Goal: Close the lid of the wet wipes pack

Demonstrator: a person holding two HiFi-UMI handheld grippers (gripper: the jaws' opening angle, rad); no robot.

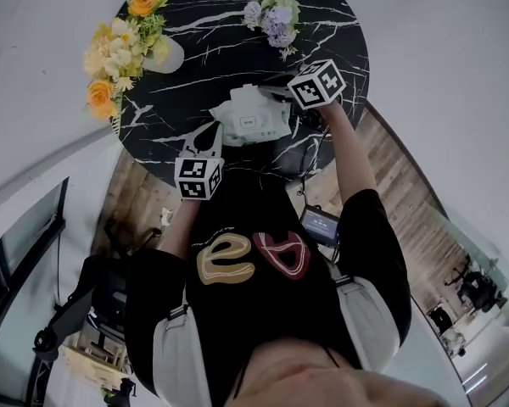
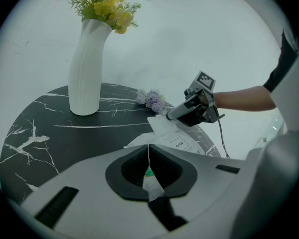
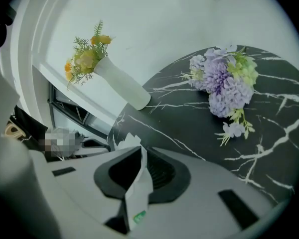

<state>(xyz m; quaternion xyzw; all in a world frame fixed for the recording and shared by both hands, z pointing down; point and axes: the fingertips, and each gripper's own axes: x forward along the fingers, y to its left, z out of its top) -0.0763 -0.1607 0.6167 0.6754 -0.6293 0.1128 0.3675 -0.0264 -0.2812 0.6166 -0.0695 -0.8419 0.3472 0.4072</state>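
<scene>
The wet wipes pack [image 1: 253, 119] lies in the middle of the round black desk [image 1: 229, 49], between my two grippers, well apart from the white vase [image 2: 84, 68] at the far left and near the purple flowers [image 3: 222, 81] at the far side. My left gripper [image 2: 149, 153] has its jaws together on the pack's thin near edge; a sliver of white film with a green mark shows pinched in the slit. My right gripper [image 3: 139, 163] sits at the pack's far right end, its jaws drawn in on an upright white fold of film, also with a green mark. I judge they pinch it, though I cannot tell whether this fold is the lid flap itself or the wrapper's end. The tab printed OPEN [image 2: 179, 144] faces up on the pack's top. To do this well, I think the left should act only as an anchor, holding the near edge low so the pack stays flat and does not slide. The right should carry its fold down over the opening without tugging, then press from hinge to tab so it seals. Too hard a pull could lift the pack or tear the film.
</scene>
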